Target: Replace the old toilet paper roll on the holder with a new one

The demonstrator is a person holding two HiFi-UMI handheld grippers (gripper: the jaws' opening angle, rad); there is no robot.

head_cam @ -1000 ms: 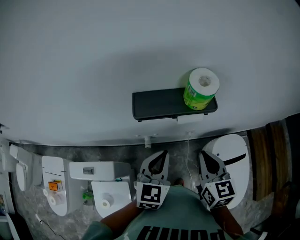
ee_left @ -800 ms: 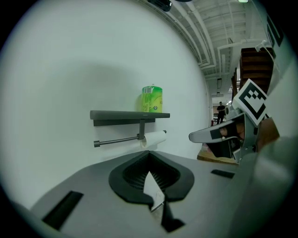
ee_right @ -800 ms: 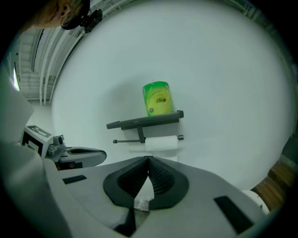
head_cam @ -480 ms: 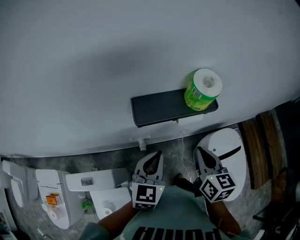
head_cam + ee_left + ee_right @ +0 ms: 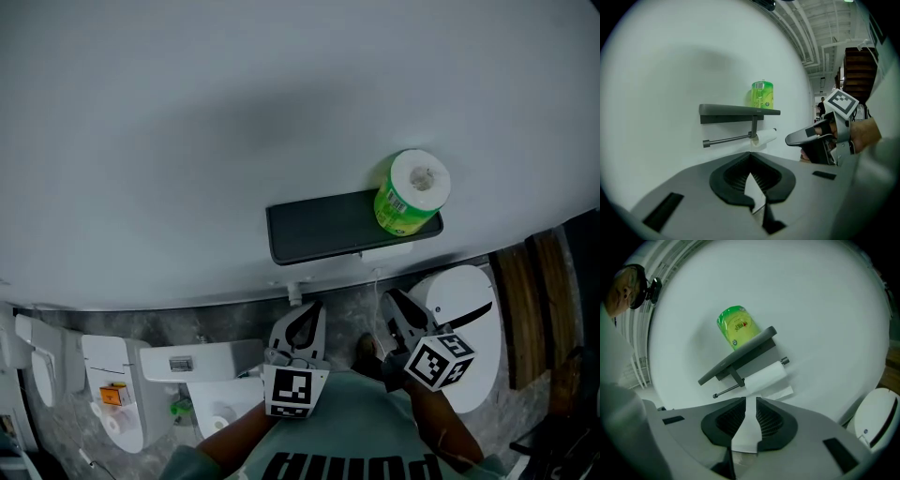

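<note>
The new roll, in a green wrapper, stands on the right end of a dark wall shelf. Under the shelf the old white roll hangs on the metal bar, with a loose sheet hanging down. Both grippers are held below and short of the shelf. My left gripper is shut and empty. My right gripper points at the old roll. Its jaws have just been opening and stand a narrow slit apart with nothing between them. The left gripper view shows the right gripper beside the shelf.
A white toilet stands on the floor at the lower left, with a small paper roll on it. A white rounded bin sits at the right, next to wooden boards. The pale wall fills the upper picture.
Both grippers have moved a little toward the wall. The right gripper has rolled, so its marker cube now sits tilted.
</note>
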